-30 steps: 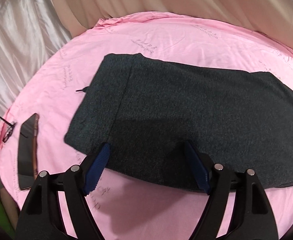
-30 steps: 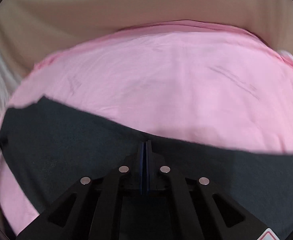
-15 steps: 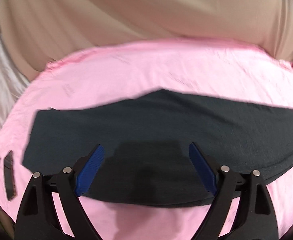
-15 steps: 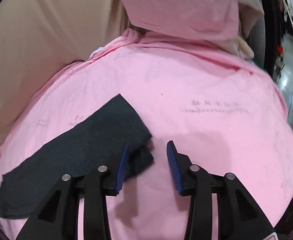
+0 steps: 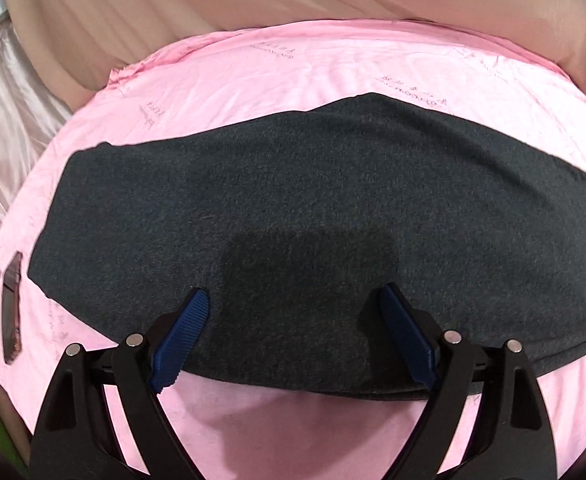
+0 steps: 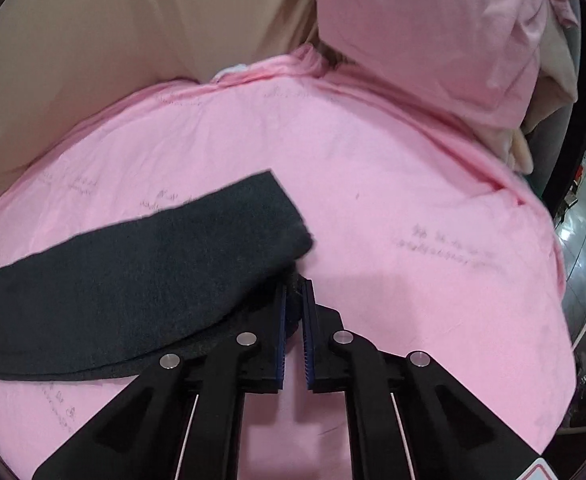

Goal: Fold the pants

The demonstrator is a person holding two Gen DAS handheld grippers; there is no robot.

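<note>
Pants lie flat across the middle of the bed, already doubled lengthwise into one long strip. Right gripper has just closed its jaws on the leg-end corner, probably to carry it over toward the waist. Left gripper hovers angled downward over the near edge, jaws wide apart, gripping nothing.

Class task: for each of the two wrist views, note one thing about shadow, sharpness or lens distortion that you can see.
Left wrist view: sharp, with a blocky shadow on the pants between the open left gripper; the pink sheet bulges, fisheye-bent. Right wrist view: the pants look softer, the sheet's print smeared; the right gripper pinches the hem.
</note>
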